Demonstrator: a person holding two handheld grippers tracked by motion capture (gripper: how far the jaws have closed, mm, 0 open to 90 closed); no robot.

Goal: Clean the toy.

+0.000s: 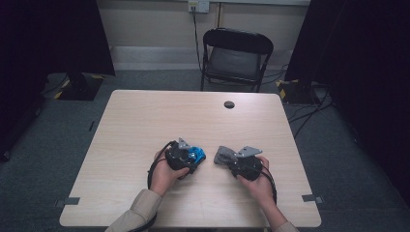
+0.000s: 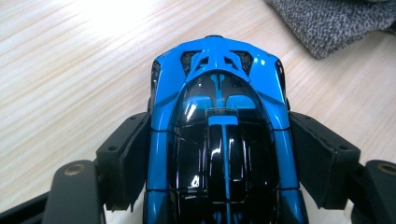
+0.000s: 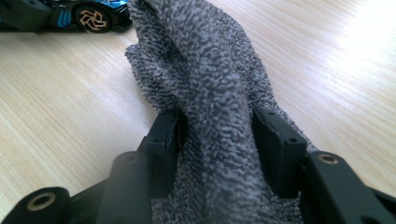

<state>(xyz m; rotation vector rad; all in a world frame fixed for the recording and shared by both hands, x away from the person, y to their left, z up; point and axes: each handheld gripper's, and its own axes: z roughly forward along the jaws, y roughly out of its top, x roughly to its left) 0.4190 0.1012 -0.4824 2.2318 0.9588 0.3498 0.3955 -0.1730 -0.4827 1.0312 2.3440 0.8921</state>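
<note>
High view: left gripper [image 1: 189,158] straddles the blue toy car [image 1: 196,154] on the table [image 1: 145,121]. Its jaws sit along the car's flanks, the right one slightly clear in the left gripper view, so the hold looks loose. Risk: the glossy body may slip or roll if lifted. Right gripper [image 1: 226,160] clamps a raised fold of the grey cloth [image 1: 222,155], lying just beside the car. Risk: a shallow pinch may shed the fabric, or it may drag against the car.
</note>
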